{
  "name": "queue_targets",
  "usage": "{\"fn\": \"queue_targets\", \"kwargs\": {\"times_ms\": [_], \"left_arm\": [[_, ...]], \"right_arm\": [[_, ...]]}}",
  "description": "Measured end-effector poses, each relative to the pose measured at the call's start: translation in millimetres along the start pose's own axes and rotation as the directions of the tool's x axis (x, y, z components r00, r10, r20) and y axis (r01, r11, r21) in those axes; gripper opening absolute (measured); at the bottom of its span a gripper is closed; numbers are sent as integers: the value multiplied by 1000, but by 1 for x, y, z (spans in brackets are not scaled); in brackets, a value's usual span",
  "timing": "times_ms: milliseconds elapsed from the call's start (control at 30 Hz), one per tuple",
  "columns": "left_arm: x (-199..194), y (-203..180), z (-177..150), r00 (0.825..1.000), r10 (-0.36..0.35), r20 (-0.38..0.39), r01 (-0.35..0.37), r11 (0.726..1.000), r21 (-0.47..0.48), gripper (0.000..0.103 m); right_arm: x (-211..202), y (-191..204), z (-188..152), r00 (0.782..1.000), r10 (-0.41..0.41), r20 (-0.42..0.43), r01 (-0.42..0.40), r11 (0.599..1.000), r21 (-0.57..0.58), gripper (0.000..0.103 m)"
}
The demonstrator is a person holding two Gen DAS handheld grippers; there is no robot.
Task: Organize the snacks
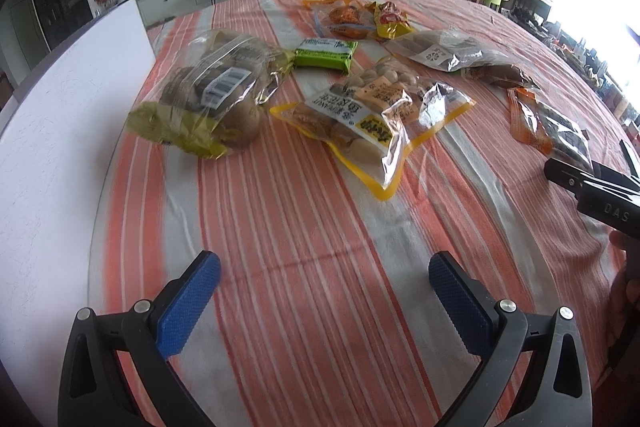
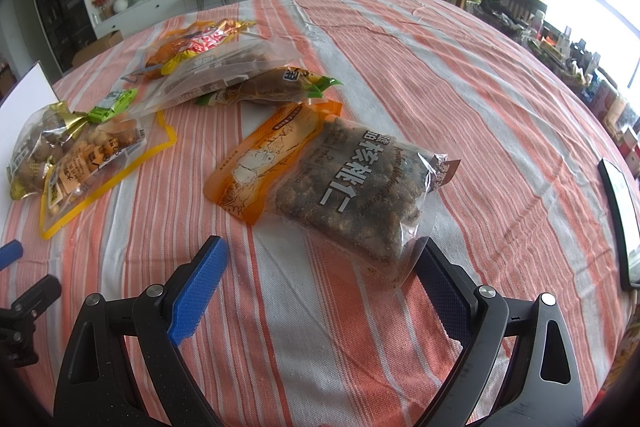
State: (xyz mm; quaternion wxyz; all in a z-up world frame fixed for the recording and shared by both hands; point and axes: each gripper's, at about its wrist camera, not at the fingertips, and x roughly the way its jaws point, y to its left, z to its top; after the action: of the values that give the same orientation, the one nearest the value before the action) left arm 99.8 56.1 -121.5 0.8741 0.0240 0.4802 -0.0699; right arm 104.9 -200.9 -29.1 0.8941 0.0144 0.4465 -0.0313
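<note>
Snack bags lie scattered over the striped cloth point(image 1: 304, 235) covering the surface, none sorted yet. The right tongs point(image 2: 320, 283) are spread wide and empty, their blue pads point(image 2: 198, 289) flanking the near edge of the clear walnut-kernel bag point(image 2: 352, 187), which lies beside and partly over an orange pouch point(image 2: 260, 163); this looks like the approach to a first pick. The left tongs point(image 1: 324, 303) are likewise spread wide over bare cloth, holding nothing, probably waiting. Farther off sit a yellow-bordered nut bag point(image 1: 372, 115), a clear bag of brown round items point(image 1: 212, 95) and a green packet point(image 1: 326, 54), near a white board point(image 1: 60, 131) that perhaps marks the collecting area.
</note>
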Motion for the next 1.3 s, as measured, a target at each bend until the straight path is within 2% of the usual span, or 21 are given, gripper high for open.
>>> {"fn": "queue_targets", "kwargs": {"times_ms": [67,133,233,367,467,567,600,633,733,800,833,867,900,1000,1133,1200,1300], "left_arm": [[-16,1,3,1000,-20,11,20,1000,5,102],[-39,2,15,998,-15,60,13,999,37,102],[-64,4,49,991,34,129,-48,993,105,103],[-56,17,90,984,117,136,-137,980,145,103],[-23,44,111,994,105,31,-107,991,79,103],[11,64,117,992,114,-55,-113,993,30,102],[19,68,117,990,118,-75,-117,993,23,101],[28,72,117,988,118,-95,-117,993,13,94],[39,79,114,992,47,-120,-53,998,-46,82],[37,81,113,994,52,-96,-58,997,-60,77],[36,81,112,995,58,-83,-63,996,-62,73],[35,82,110,996,51,-76,-56,996,-65,63],[33,80,109,996,40,-74,-45,997,-69,62],[23,76,98,994,57,-93,-68,991,-112,61],[-10,63,51,992,21,-128,-46,981,-190,61],[-29,50,22,991,16,-131,-42,979,-200,64],[-49,31,-5,993,-1,-121,-19,987,-162,74]], "right_arm": [[0,0,0,1000,-1,0,1,1000,0,96],[0,0,0,1000,-1,0,1,1000,0,95],[0,0,0,1000,-1,0,1,1000,0,96],[0,0,0,1000,0,0,0,1000,0,96],[0,0,1,1000,1,0,-1,1000,0,95],[0,0,1,1000,1,0,-1,1000,0,96],[0,0,1,1000,2,0,-2,1000,-1,96],[-4,3,-1,1000,2,0,-2,1000,-1,96],[-5,4,-1,1000,3,-1,-3,1000,-3,96],[-4,4,-1,1000,3,-1,-3,1000,-3,96],[-4,4,0,1000,3,-1,-3,1000,-3,96],[-4,3,0,1000,3,-1,-3,1000,-3,96],[-4,3,0,1000,4,-1,-4,1000,-3,96],[-4,3,0,1000,4,-1,-4,1000,-3,96],[-4,3,0,1000,4,-1,-4,1000,-3,96],[-4,3,0,1000,4,-1,-4,1000,-3,96],[-4,3,0,1000,4,-1,-4,1000,-3,96]]}}
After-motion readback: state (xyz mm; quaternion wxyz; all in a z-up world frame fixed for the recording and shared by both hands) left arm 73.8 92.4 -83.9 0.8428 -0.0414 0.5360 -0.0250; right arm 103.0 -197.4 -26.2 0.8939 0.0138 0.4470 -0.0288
